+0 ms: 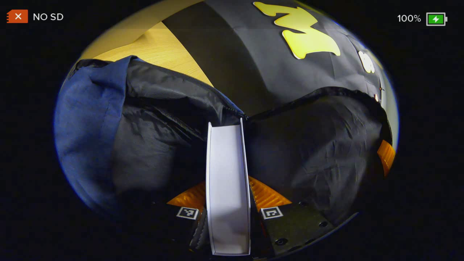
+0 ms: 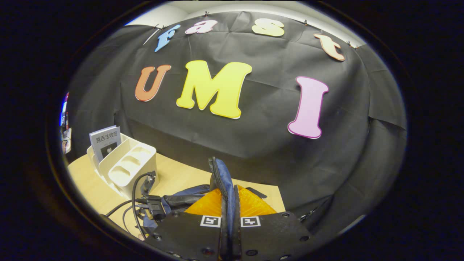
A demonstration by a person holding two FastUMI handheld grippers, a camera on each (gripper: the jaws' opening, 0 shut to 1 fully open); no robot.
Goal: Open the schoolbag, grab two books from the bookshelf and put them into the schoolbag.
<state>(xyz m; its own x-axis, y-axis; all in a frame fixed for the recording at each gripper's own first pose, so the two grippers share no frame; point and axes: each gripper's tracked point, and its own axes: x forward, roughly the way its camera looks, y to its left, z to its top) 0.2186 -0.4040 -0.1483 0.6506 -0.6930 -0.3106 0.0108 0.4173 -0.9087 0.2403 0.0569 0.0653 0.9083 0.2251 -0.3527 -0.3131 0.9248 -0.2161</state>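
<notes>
We see the schoolbag (image 1: 152, 145) lying open on the wooden table (image 1: 163, 50), its dark lining spread wide. Our left gripper (image 1: 227, 203) clamps a white book (image 1: 226, 181) edge-on and holds it inside the bag's mouth. Our right gripper (image 2: 227, 214) pinches the bag's zippered blue rim (image 2: 224, 185). Another book (image 2: 105, 141) stands in the white bookshelf (image 2: 127, 166) farther off.

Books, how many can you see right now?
2. One book is pinched in the left gripper, going into the open schoolbag. Another book stands in the white bookshelf on the table. More may be hidden inside the bag.
</notes>
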